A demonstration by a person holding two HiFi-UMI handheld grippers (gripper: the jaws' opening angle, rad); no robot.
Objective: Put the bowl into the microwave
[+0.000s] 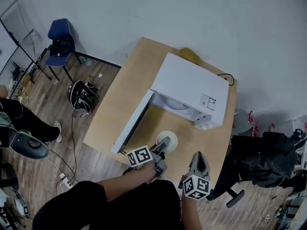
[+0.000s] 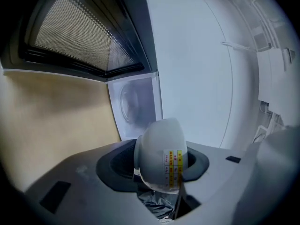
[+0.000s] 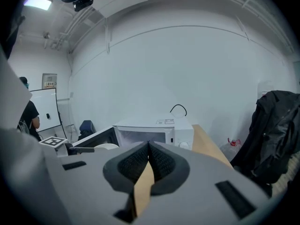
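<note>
table (image 1: pixel 111 110): pale wood; it carries the microwave and has bare top in front of it.
microwave (image 1: pixel 189 87): white box set at an angle, its cavity facing the person and open.
door (image 1: pixel 132 124): swung fully out to the left of the cavity, so the mouth is clear.
left gripper (image 1: pixel 163 146): jaws about half closed and clamped on the bowl, pinching its wall at the near edge.
right gripper (image 3: pixel 149 159): pads pressed together with nothing between them, held off to the right near the table edge.
bowl (image 1: pixel 167 141): small, white and round, mouth up, just in front of the open cavity and right of the door (whether its foot touches the table I cannot tell).
bowl's weight: probably light. It looks empty and one gripper carries it by one side.
bowl's stiffness: looks rigid, ceramic or hard plastic. The wall will not give under the pads, so more squeeze adds no hold.
bowl's surface: smooth and glossy, likely slippery. A one-sided pinch could let it swing or slide out.
bowl's fragility: may chip or crack if knocked on the cavity sill or dropped.
sticker (image 2: pixel 174 168): yellow and red print on the bowl's outer wall, beside the pad.
best hold: across the wall just under the rim, one pad inside and one outside, mouth kept level.
</note>
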